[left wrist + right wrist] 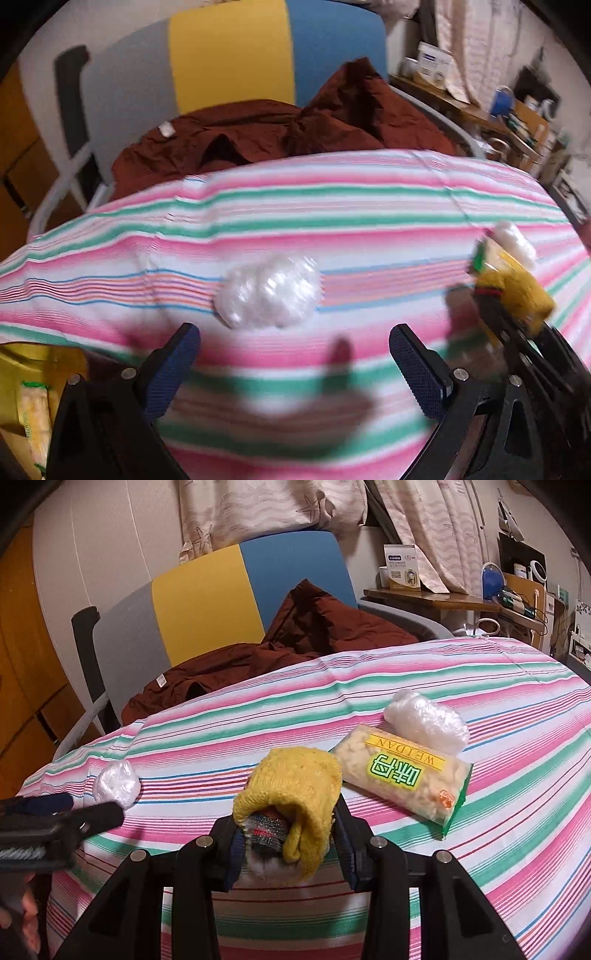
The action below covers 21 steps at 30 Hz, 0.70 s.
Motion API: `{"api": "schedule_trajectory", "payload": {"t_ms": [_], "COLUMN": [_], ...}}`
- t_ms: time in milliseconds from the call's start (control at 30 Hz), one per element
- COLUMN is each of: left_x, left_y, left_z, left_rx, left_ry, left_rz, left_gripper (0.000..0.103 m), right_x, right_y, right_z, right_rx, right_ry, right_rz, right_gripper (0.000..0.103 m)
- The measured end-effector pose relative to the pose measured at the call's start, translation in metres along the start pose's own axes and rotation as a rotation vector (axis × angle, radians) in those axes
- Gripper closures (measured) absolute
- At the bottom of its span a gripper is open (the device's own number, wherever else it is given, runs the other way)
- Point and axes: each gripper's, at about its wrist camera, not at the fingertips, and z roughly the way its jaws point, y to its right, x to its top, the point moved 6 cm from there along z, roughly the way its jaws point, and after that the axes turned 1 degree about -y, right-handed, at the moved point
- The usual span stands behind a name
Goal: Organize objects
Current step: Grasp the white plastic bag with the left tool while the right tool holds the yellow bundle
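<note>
From our left wrist camera, our left gripper (293, 363) hangs wide open and empty over the striped cloth (369, 192), with a plastic wad (267, 295) just beyond its tips, so we judge that wad is what we mean to pick up next. From our right wrist camera, our right gripper (286, 843) is clamped on the yellow sock roll (291, 801), apparently lifted off the cloth for sorting, while the snack packet (402, 779) and a second plastic wad (424, 722) lie touching each other to its right.

Each view is taken from just behind its gripper, angled down and close over the striped desk (369, 206). Shared by both are the white plastic bundle (267, 295) ahead of the left gripper (295, 369), the chair (236, 602) and the yellow sock (295, 797).
</note>
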Motion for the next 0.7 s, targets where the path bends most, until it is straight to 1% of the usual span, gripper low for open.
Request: {"api": "schedule_trajectory", "payload": {"t_ms": [133,167,200,267,300,333,400,500,600,700], "left_x": [0.012,0.015,0.017,0.020,0.019,0.017,0.015,0.012,0.009,0.005], "left_y": [-0.009,-0.011,-0.011,-0.011,-0.009,-0.007,0.000,0.006,0.006,0.004], "left_z": [0.019,0.024,0.028,0.035,0.039,0.044,0.042,0.039,0.035,0.032], "left_rx": [0.031,0.029,0.023,0.020,0.015,0.010,0.022,0.009,0.003,-0.007], "left_ry": [-0.008,-0.009,-0.009,0.002,-0.004,-0.019,0.033,0.073,0.087,0.084], "left_rz": [-0.052,-0.060,-0.063,-0.054,-0.047,-0.032,0.032,0.092,0.104,0.086], "left_gripper": [0.000,0.000,0.003,0.016,0.029,0.033,0.034,0.036,0.037,0.037], "right_x": [-0.001,-0.001,-0.001,-0.001,-0.001,-0.002,-0.002,-0.002,-0.003,-0.003], "right_y": [0.001,0.001,0.000,-0.001,-0.002,-0.002,-0.003,-0.004,-0.004,-0.005], "right_z": [0.002,0.003,0.002,0.001,0.001,0.001,0.002,0.003,0.002,0.002], "right_rx": [-0.004,-0.005,-0.006,-0.007,-0.009,-0.012,-0.014,-0.018,-0.023,-0.030], "right_ry": [-0.006,-0.007,-0.005,0.001,0.003,0.005,0.004,0.001,0.006,0.006], "right_rz": [0.000,-0.002,-0.005,-0.011,-0.014,-0.016,-0.022,-0.027,-0.031,-0.040], "right_gripper": [0.062,0.062,0.062,0.062,0.062,0.062,0.062,0.062,0.062,0.062]}}
